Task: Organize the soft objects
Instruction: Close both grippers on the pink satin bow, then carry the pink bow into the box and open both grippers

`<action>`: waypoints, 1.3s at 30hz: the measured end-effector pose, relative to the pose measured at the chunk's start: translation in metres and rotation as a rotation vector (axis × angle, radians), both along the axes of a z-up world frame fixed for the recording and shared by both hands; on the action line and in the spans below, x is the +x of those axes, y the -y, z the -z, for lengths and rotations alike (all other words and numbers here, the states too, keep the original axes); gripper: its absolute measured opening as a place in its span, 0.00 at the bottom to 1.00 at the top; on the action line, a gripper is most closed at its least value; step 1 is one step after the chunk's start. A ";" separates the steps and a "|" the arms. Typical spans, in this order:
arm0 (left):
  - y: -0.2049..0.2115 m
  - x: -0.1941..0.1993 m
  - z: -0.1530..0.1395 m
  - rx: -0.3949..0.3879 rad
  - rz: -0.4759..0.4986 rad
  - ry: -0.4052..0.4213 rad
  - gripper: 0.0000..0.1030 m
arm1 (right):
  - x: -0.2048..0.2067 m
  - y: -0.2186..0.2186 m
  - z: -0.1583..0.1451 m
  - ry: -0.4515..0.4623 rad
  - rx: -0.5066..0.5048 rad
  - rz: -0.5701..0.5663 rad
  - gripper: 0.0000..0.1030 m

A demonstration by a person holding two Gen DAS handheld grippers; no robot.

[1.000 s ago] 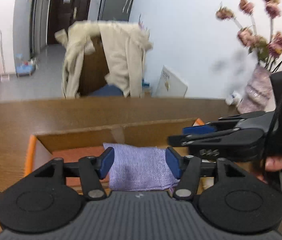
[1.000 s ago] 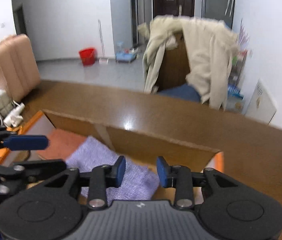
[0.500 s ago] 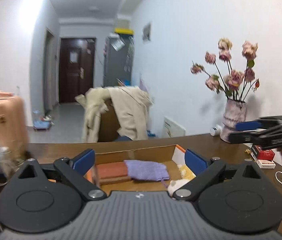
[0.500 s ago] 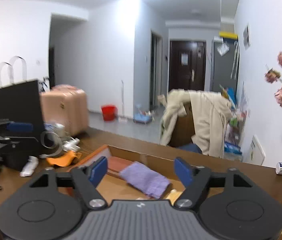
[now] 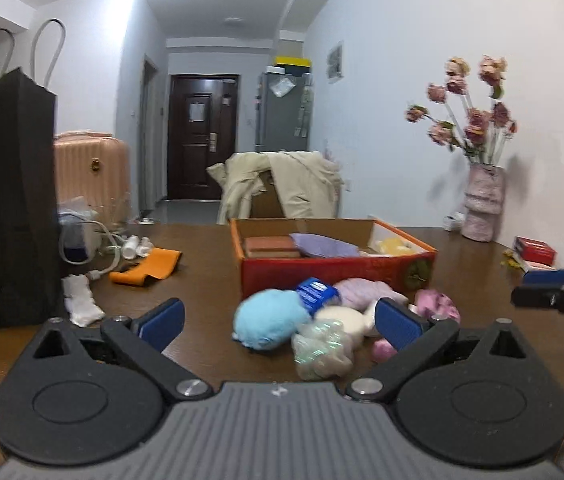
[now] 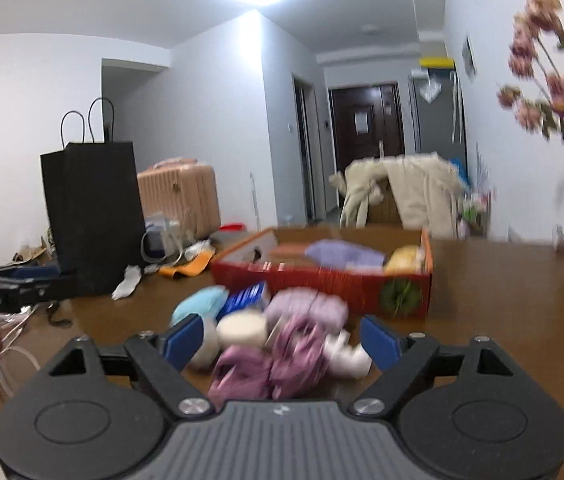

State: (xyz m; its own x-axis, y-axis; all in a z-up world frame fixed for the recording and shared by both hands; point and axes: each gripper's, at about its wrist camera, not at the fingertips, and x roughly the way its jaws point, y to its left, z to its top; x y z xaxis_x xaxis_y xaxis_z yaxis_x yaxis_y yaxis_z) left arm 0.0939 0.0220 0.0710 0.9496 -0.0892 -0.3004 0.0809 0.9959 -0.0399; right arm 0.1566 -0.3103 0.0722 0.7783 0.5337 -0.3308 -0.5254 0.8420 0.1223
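A red cardboard box stands on the brown table and holds a folded purple cloth, a brown folded cloth and a yellow soft item. In front of it lies a pile of soft things: a light blue plush, a lilac cloth, a pink cloth, a white round item. My left gripper is open and empty, held back from the pile. My right gripper is open and empty, just short of the pink cloth. The box also shows in the right wrist view.
A black paper bag stands at the left. An orange cloth, a white sock and cables lie near it. A vase of flowers and a red packet are at the right. A chair with a beige coat stands behind the table.
Both grippers have let go of the purple cloth, opened wide and pulled back from the box. The cloth now lies in the box, and the pile in front has come into view.
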 end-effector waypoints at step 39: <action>0.079 0.130 0.087 -0.191 0.288 -0.383 0.33 | 0.122 -0.019 0.077 -0.288 0.150 -0.061 0.16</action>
State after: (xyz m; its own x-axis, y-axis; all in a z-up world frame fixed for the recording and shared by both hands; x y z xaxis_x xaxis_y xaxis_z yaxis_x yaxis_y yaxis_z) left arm 0.2235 -0.0565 -0.0158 0.7039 -0.4176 -0.5745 0.2946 0.9077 -0.2989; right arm 0.2784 -0.2908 -0.0049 0.6296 0.6356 -0.4467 -0.4997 0.7716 0.3937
